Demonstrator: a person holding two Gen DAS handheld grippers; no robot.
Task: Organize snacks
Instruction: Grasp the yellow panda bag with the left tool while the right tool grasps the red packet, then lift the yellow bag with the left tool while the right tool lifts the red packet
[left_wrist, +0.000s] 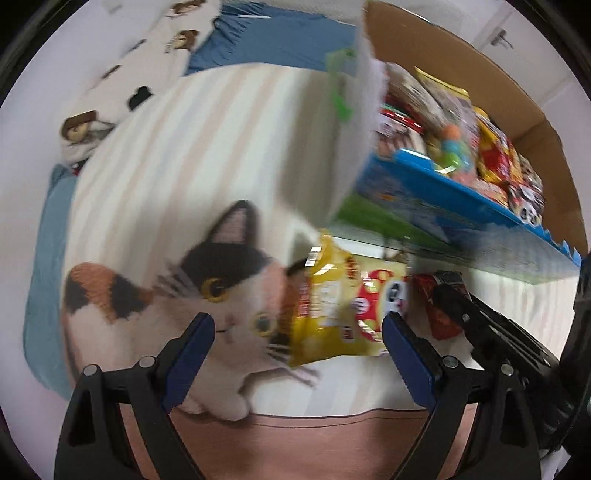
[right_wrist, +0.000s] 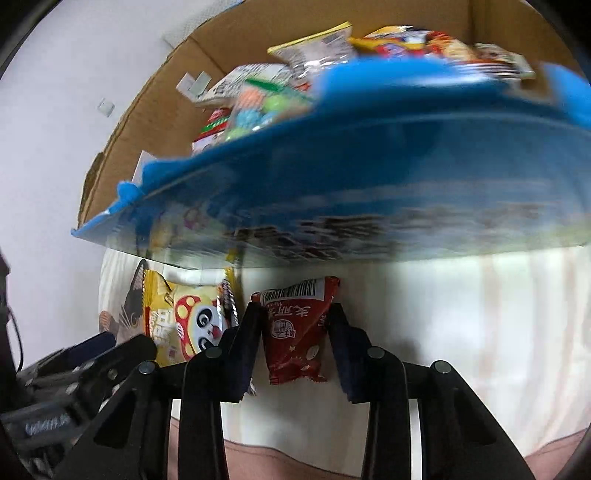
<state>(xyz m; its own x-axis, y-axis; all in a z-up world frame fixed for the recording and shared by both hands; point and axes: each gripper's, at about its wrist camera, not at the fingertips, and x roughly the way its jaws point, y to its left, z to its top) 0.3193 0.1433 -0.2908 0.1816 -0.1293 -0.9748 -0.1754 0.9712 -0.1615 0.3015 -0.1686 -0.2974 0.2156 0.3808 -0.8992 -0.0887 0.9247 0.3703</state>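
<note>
The right gripper (right_wrist: 295, 314) was clamped on a small red snack packet (right_wrist: 297, 332), both pads pressing its sides; the packet lay on the striped cloth (right_wrist: 461, 314) just in front of the box. In the left wrist view the same packet (left_wrist: 436, 306) appeared pinched at the tips of the right gripper (left_wrist: 448, 286), just beside the right-hand finger of the left gripper. The left gripper (left_wrist: 297, 332) stood with its jaws wide apart and nothing pressed between them. It hung over a yellow snack bag (left_wrist: 332, 314) printed with a panda face, which lay flat on the cat-print cloth (left_wrist: 166, 295), partly covering the cat's face. From the right wrist view the yellow bag (right_wrist: 184, 317) lay just left of the red packet, the two close but apart.

Beyond both packets stood a blue-sided cardboard box (left_wrist: 461, 206), its near wall printed blue and its far flaps plain brown. It held a heap of mixed snack packets (left_wrist: 491, 158); individual labels were too blurred to read. Farther left, a patterned white fabric (left_wrist: 159, 48) and a blue sheet (left_wrist: 280, 33) were visible.
</note>
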